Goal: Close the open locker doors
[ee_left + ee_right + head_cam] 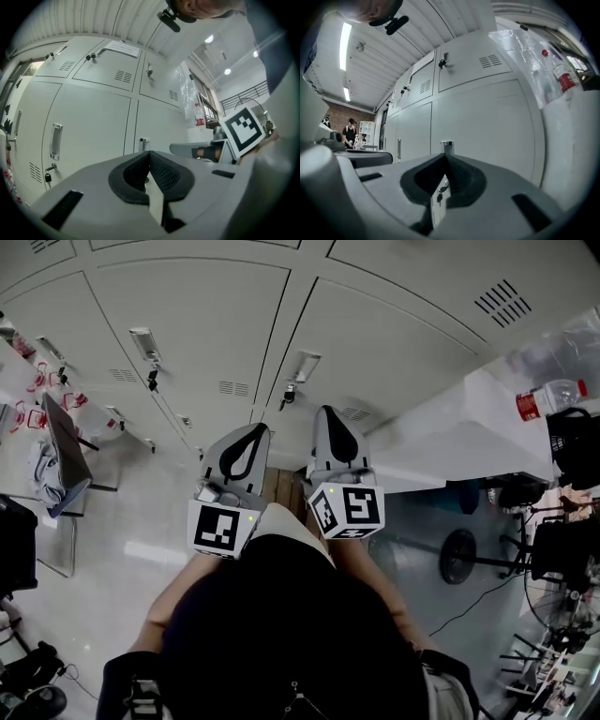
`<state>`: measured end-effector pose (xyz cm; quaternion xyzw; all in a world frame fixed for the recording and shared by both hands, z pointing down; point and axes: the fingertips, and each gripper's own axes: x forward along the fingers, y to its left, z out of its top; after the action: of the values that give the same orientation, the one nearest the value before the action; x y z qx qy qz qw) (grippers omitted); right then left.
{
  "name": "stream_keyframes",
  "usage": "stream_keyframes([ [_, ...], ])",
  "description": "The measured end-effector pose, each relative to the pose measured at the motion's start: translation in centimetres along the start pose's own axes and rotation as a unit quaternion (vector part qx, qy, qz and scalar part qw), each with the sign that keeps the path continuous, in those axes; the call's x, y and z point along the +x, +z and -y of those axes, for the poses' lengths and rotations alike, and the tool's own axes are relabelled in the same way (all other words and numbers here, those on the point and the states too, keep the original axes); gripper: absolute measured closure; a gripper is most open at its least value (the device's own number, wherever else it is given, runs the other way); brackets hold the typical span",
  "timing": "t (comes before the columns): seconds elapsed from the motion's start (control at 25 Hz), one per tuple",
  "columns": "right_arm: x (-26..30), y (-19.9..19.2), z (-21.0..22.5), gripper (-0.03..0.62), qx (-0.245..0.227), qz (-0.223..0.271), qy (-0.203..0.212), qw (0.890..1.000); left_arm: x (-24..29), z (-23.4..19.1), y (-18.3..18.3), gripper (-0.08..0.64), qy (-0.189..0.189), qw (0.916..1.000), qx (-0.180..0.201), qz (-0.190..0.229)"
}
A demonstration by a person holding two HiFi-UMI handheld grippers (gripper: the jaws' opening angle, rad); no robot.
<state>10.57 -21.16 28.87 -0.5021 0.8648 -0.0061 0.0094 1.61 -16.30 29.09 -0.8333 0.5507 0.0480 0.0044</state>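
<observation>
Light grey lockers (197,324) fill the wall ahead, and every door in view lies flush and closed. The left door carries a metal handle (145,341) with keys below it, the right door a handle (303,365). Both grippers are held side by side at waist height, pointing at the lockers and touching nothing. My left gripper (256,429) is shut and empty, its pads meeting at the tip (149,154), with a closed door (89,126) beyond it. My right gripper (330,412) is also shut and empty (444,156), facing a closed door (483,122).
A white counter (469,427) stands to the right of the lockers with a plastic bottle (551,397) on it. Below it on the floor are a black fan base (459,556) and cables. A chair (61,451) stands at the left. A person (349,131) stands far off.
</observation>
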Motion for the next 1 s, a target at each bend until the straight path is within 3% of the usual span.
stream_keyframes([
  [0.36, -7.2, 2.7, 3.6, 0.591, -0.060, 0.032, -0.023, 0.997, -0.2, 3.1, 3.2, 0.558, 0.028, 0.9988, 0.036, 0.015],
  [0.6, -12.6, 3.6, 7.5, 0.591, -0.052, 0.044, -0.049, 0.997, -0.6, 7.5, 4.0, 0.558, 0.031, 0.9986, 0.042, 0.010],
  [1.0, -19.1, 2.2, 10.9, 0.591, -0.038, 0.058, -0.048, 0.996, -1.9, 14.7, 2.7, 0.558, 0.034, 0.9976, 0.059, 0.010],
])
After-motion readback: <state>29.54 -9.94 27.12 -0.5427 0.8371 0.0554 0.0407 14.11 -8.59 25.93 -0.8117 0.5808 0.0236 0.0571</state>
